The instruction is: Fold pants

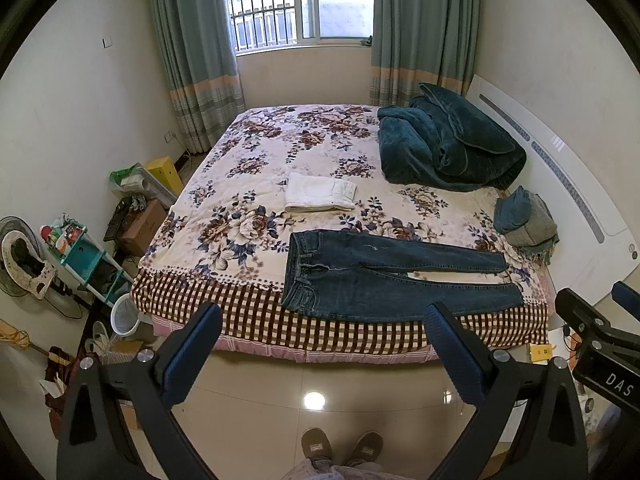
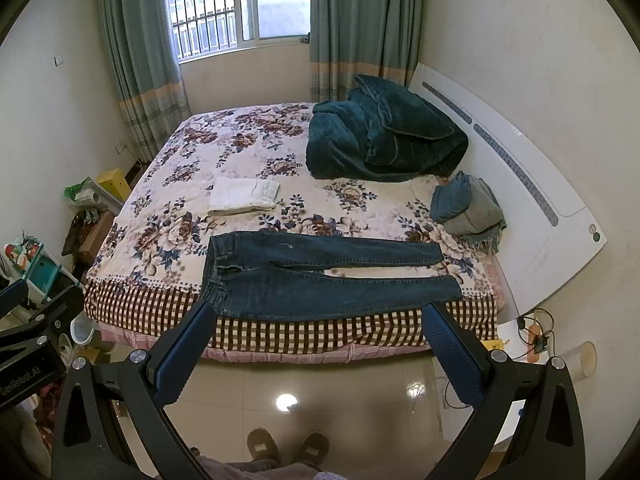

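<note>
Both wrist views look from standing height over the tiled floor (image 1: 320, 380), well back from the bed (image 1: 280, 152), facing the window (image 1: 296, 4). The right view sits further right. Both share the bed, the jeans (image 2: 320, 280) and the slippers (image 2: 288, 446) below.

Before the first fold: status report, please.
Left gripper and right gripper open, above floor. Dark blue denim jeans flat at bed edge, unfolded. Nothing on them.

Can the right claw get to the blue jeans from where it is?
Probably yes. The right claw is open and empty, the jeans lie flat at the bed's near edge, and only bare floor lies between. It would need to move closer.
</note>
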The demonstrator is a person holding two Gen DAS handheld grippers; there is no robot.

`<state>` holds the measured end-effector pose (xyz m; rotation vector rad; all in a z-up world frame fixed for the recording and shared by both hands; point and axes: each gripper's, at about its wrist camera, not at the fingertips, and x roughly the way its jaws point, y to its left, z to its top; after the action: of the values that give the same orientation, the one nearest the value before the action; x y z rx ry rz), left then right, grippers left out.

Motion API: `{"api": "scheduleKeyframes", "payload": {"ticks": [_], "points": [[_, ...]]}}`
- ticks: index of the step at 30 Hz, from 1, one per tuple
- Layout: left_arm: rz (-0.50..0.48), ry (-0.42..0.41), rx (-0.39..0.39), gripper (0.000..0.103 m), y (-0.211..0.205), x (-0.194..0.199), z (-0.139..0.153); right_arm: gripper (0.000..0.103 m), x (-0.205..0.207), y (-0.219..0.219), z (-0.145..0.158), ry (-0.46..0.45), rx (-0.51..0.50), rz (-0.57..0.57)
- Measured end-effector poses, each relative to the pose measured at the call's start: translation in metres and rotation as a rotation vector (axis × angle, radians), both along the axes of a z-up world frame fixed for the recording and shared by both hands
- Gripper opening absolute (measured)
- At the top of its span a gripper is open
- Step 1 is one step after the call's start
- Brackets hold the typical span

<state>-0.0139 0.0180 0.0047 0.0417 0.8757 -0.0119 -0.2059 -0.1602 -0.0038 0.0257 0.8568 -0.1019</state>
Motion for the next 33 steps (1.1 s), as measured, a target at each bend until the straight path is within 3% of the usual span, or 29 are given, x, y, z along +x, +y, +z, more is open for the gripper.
{"api": "scheduleKeyframes", "payload": {"ticks": [10,16,19,25,33], "points": [[0.011,0.0,0.007,0.103,0.0,-0.001,-0.006,0.103,0.001,0.005,0.001,-0.002,0.009,0.001],[0.077,-0.034,0.027,0.103,-0.015,0.029,-0.014,0.103,0.036,-0.024,-0.017,-0.017,0.017,-0.041],[0.107,-0.041,0.057,0.103,-0.026,0.06,-0.028,0.103,0.071,-0.047,-0.039,-0.016,0.028,-0.075],[0.108,0.026,0.106,0.103,-0.052,0.14,-0.069,0.103,0.156,-0.087,-0.088,0.051,0.037,-0.172],[0.123,0.173,0.117,0.103,-0.066,0.282,-0.153,0.103,0.31,-0.144,-0.192,0.213,0.104,-0.3]]}}
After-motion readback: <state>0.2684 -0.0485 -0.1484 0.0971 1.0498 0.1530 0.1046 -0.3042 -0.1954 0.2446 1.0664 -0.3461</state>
